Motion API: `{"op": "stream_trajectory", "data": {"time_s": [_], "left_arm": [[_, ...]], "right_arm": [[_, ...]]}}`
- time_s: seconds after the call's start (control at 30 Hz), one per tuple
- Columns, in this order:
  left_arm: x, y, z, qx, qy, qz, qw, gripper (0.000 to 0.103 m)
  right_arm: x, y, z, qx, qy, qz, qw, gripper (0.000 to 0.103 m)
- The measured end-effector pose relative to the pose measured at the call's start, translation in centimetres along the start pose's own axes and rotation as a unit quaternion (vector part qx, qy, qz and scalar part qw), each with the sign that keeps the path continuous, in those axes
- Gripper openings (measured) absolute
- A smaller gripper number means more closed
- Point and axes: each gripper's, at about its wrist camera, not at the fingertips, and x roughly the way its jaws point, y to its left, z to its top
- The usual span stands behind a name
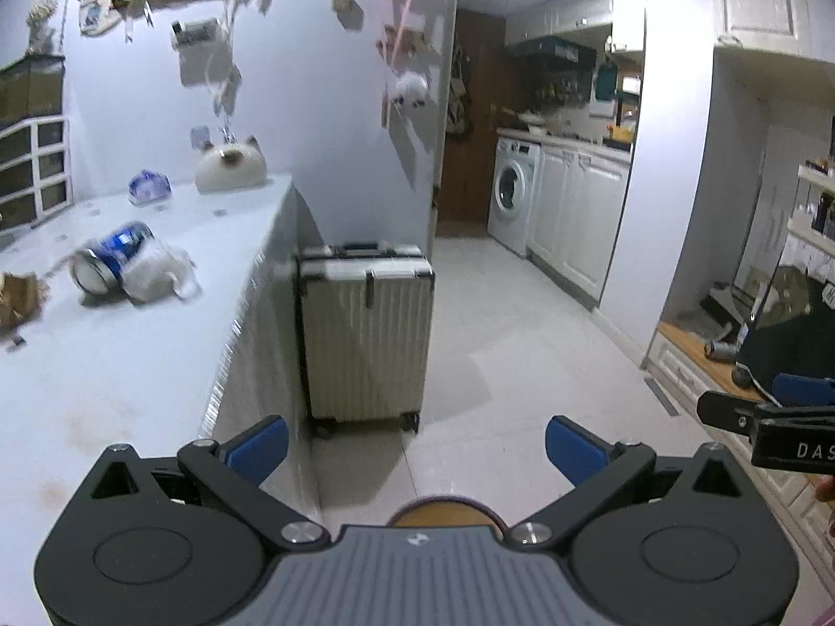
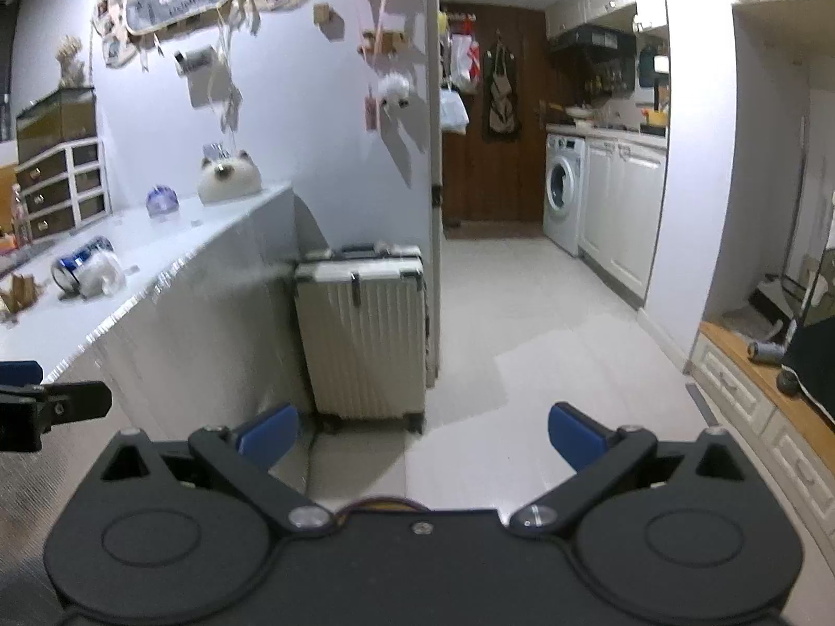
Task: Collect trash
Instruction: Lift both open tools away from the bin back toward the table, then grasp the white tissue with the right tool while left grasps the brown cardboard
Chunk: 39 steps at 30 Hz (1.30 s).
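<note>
A blue can [image 1: 107, 261] lies on its side on the white table [image 1: 130, 365], against a crumpled white tissue [image 1: 159, 274]. A brown crumpled scrap [image 1: 18, 297] lies at the table's left edge. The can [image 2: 78, 263], the tissue [image 2: 104, 274] and the scrap [image 2: 18, 289] also show in the right wrist view. My left gripper [image 1: 415, 448] is open and empty, off the table's right side above the floor. My right gripper [image 2: 422, 435] is open and empty, further right. Each gripper shows at the other view's edge.
A cream suitcase [image 1: 365, 334] stands against the table's end. A cat-shaped ornament [image 1: 229, 167] and a small blue object [image 1: 148, 188] sit at the table's back. Drawers [image 1: 31, 167] stand far left. A washing machine [image 1: 514, 193] and cabinets line the right. A wooden bench [image 2: 772, 391] with a can is at right.
</note>
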Motion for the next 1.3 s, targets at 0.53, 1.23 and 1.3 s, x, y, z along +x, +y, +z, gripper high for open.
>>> {"op": "stream_trajectory", "data": {"time_s": [0.53, 1.23, 1.3], "left_arm": [[-7.2, 8.7, 4.9, -0.016, -0.086, 0.052, 0.9948, 0.103], [-6.2, 27.1, 5.5, -0.102, -0.082, 0.172, 0.9763, 0.103], [-4.9, 28.6, 5.9, -0.123, -0.078, 0.172, 0.9742, 0.103]], "right_arm": [[-1.4, 8.7, 5.6, -0.02, -0.058, 0.058, 0.996, 0.103], [6.4, 23.7, 8.1, -0.054, -0.045, 0.159, 0.985, 0.103], [7.3, 24.7, 8.2, -0.056, -0.044, 0.163, 0.984, 0.103]]}}
